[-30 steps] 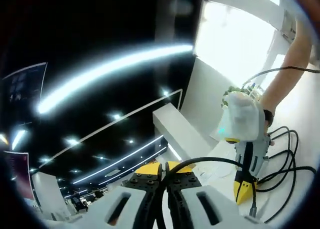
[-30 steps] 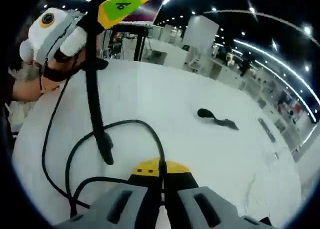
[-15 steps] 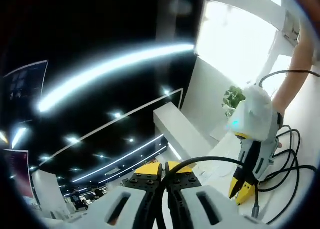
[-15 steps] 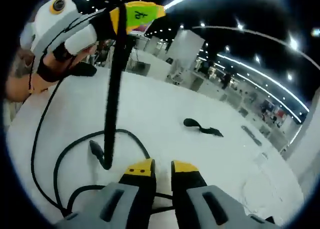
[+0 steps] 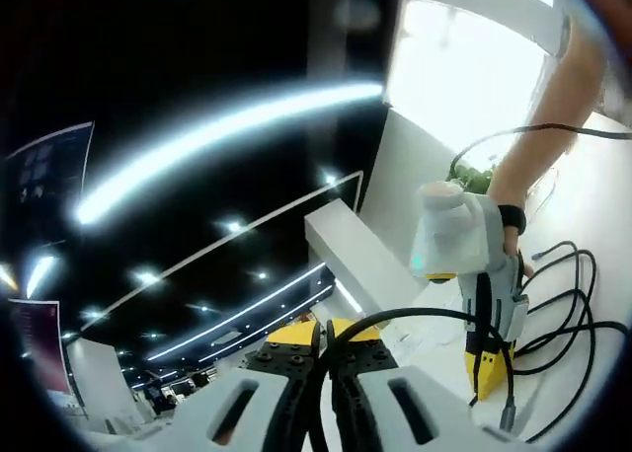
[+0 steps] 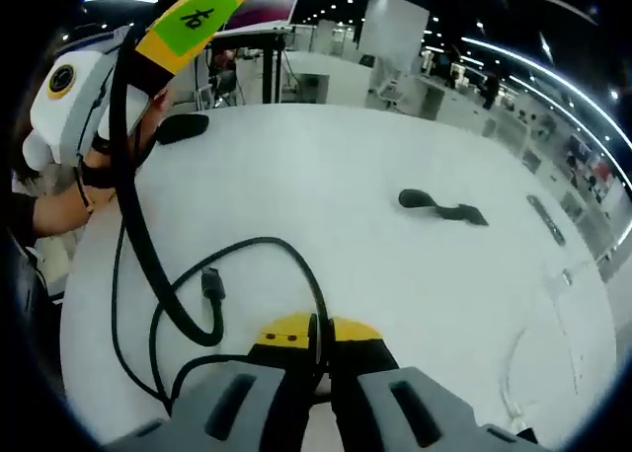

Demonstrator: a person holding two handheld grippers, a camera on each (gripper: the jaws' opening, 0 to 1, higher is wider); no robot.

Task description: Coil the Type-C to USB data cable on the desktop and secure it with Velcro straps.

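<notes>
The right gripper [image 6: 318, 336] is seen with its 2 yellow-tipped jaws closed on the black cable [image 6: 286, 250], which is looped on the white table [image 6: 326, 190]. Left of the loop, the left gripper [image 6: 183, 23] is raised, cable hanging from it. A Velcro strap [image 6: 439, 207] lies well beyond the loop.

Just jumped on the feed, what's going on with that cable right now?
A person is coiling the black cable with two handheld grippers. The right gripper is shut on a strand low over the white table, the left gripper is shut on another stretch held up high. Loose loops lie on the table; the black Velcro strap lies apart, untouched.
</notes>
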